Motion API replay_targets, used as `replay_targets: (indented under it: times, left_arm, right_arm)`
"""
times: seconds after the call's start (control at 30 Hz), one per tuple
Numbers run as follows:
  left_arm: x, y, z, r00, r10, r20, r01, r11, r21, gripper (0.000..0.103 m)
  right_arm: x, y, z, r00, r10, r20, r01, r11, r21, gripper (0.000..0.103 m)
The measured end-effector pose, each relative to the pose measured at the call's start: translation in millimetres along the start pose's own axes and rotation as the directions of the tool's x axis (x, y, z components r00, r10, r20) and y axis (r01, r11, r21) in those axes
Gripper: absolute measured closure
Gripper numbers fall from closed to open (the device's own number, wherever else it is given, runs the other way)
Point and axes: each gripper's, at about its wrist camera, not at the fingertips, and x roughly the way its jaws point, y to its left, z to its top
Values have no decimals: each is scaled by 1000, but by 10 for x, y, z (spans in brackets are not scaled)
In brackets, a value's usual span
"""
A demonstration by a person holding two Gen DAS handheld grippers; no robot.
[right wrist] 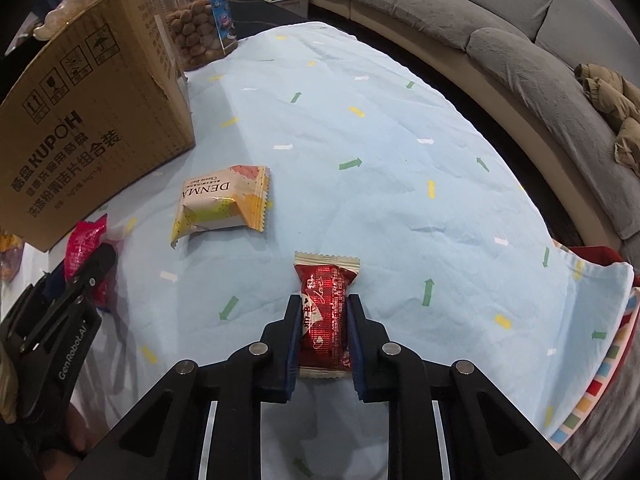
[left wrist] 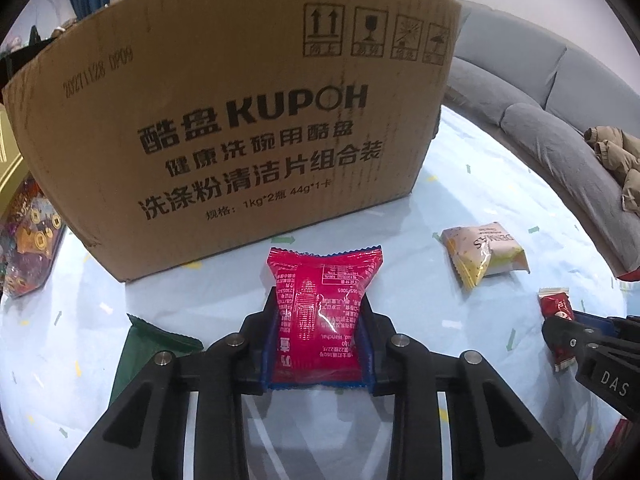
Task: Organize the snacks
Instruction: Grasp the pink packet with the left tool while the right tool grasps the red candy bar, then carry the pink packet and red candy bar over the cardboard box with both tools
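Observation:
My left gripper (left wrist: 320,300) is shut on a pink snack packet (left wrist: 320,276) that lies on the light blue cloth (left wrist: 400,280), just in front of a tall cardboard box (left wrist: 240,120). In the right wrist view the right gripper (right wrist: 324,304) is shut on a small red foil packet (right wrist: 326,280), its pads pressing both long sides. A white and yellow biscuit packet (right wrist: 220,204) lies loose between the two grippers, near the box's corner (right wrist: 80,120). A green packet (left wrist: 148,344) lies left of my left gripper.
Behind the box stand a clear jar of brown round snacks (right wrist: 192,28) and a blue tube (right wrist: 220,4). A colourful bag (left wrist: 28,240) lies at the box's left. A grey curved sofa (right wrist: 480,20) with a brown jacket (right wrist: 608,96) runs along the table's far and right sides.

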Motion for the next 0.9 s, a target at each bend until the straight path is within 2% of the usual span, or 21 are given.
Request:
replay_targets:
  times: [0.4, 0.9]
  left_arm:
    - [-215, 8, 73, 999, 22, 33, -22, 1000, -4, 71]
    - [-641, 9, 216, 995, 57, 78, -55, 998, -26, 71]
  right_arm:
    - [-142, 49, 28, 1000, -1, 24, 2, 1000, -30, 81]
    - [-511, 147, 75, 994, 55, 92, -48, 996, -78, 81]
